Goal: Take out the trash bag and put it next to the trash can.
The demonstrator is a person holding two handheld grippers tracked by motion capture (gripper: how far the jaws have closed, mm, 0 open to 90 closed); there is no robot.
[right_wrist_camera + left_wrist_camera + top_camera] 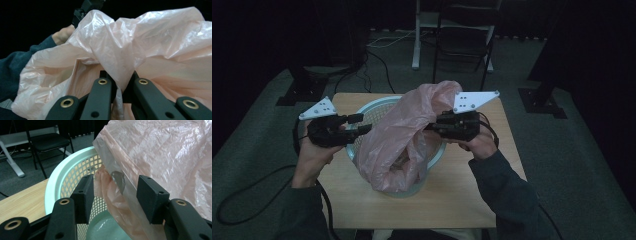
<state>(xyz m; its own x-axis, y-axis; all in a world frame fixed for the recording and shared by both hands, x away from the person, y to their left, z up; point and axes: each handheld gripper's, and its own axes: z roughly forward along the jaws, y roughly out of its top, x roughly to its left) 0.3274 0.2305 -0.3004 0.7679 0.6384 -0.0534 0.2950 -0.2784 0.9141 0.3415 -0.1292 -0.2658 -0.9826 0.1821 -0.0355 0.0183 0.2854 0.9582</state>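
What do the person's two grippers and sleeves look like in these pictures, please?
Both the left gripper and the right gripper are black, each topped by a grey three-cornered plate with small dark dots. Their blocky black jaws sit on arms with brass-ringed holes. Black cables trail from both. The person wears dark blue-grey sleeves.

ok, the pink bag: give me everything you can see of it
The pink bag is thin, crinkly, see-through plastic, loosely bunched and puffed up. It sits in the pale green basket on the table and spills over the near rim, mouth gaping toward the person. The right gripper is shut on a fold of its edge. The left gripper is open, with the bag's edge between its jaws, not pinched. A dark smudge shows through the film there.
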